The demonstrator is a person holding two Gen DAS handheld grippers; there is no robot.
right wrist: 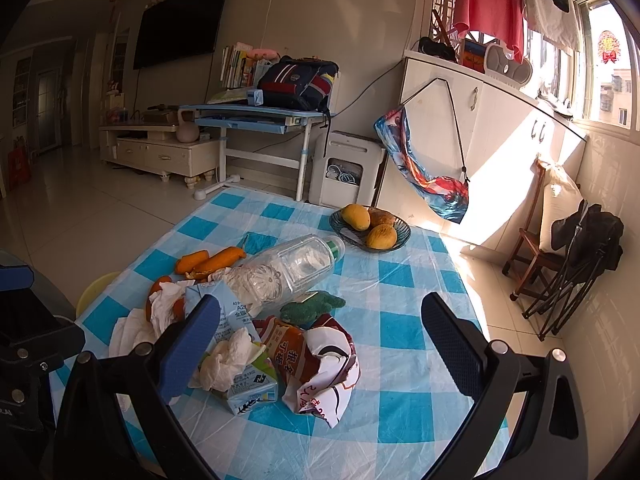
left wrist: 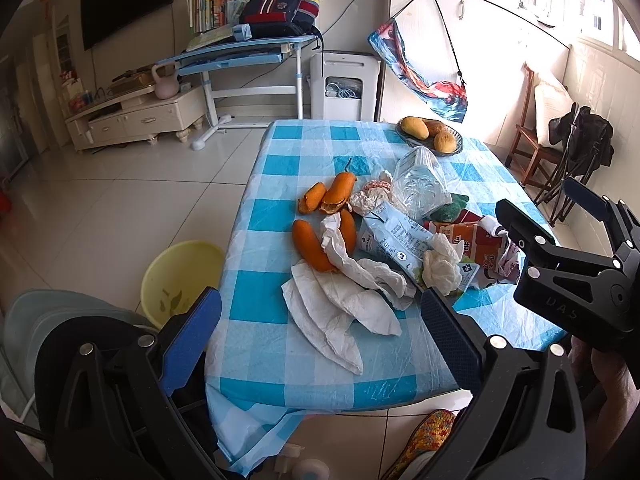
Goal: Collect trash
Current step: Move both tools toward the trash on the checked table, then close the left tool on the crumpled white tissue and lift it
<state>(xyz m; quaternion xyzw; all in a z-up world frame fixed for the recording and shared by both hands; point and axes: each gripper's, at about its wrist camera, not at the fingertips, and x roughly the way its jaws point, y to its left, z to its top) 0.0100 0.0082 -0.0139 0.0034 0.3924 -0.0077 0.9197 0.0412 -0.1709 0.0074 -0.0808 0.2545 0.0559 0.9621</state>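
Both hand-held grippers, left (left wrist: 320,328) and right (right wrist: 320,344), hang released and empty over my counter (right wrist: 400,432), so nothing's collected yet: tissues (left wrist: 344,300), peels (left wrist: 320,240), cartons (right wrist: 304,352) and bottle (right wrist: 288,268) remain, yellow bin (left wrist: 176,280) waiting on the floor beside.

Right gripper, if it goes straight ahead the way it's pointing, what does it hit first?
Probably the crumpled orange and white snack wrapper on the blue checked tablecloth; the open right gripper is centred on it, though depth is uncertain.
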